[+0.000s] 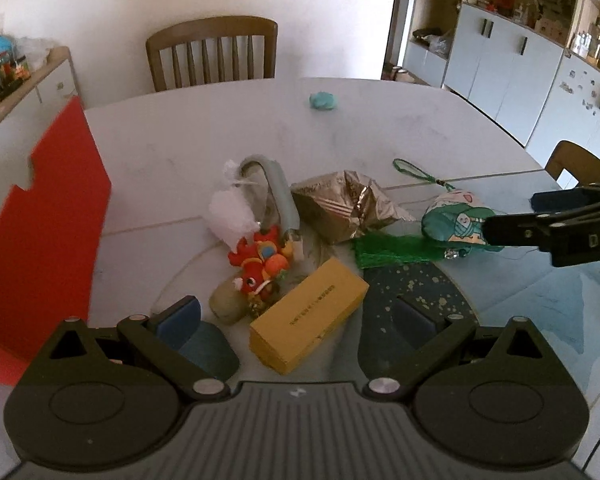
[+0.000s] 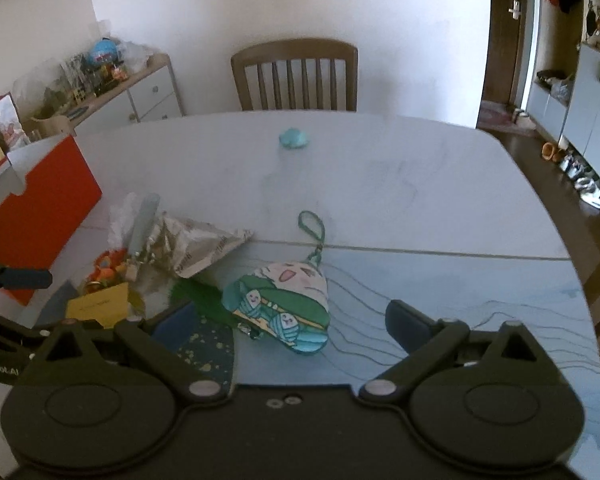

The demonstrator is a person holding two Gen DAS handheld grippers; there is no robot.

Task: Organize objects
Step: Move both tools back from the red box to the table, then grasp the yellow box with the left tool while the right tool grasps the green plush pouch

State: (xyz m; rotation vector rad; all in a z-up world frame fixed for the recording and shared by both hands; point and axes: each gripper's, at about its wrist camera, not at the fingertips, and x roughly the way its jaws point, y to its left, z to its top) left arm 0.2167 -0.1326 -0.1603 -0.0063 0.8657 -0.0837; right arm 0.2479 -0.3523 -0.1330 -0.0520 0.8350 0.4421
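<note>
A pile lies on the table (image 1: pixel 380 128). It holds a yellow box (image 1: pixel 308 320), a red plush dragon (image 1: pixel 260 260), a grey curved tube (image 1: pixel 278 192), a white plastic bag (image 1: pixel 228 212) and a gold foil packet (image 1: pixel 340 204). My left gripper (image 1: pixel 296 316) is open, with the yellow box between its fingers. To the right lies a green and white cartoon sachet (image 2: pixel 284 304) with a green tassel (image 2: pixel 204 296) and a cord loop (image 2: pixel 312 224). My right gripper (image 2: pixel 292 322) is open, one finger on each side of the sachet. In the left wrist view, the right gripper (image 1: pixel 540 220) reaches the sachet (image 1: pixel 452 220) from the right.
A red box (image 1: pixel 48 220) with an upright flap stands at the table's left edge. A teal lump (image 1: pixel 322 101) lies alone at the far side. A dark speckled mat (image 1: pixel 416 292) lies under the tassel. A wooden chair (image 2: pixel 296 72) stands behind the table; cabinets line the right wall.
</note>
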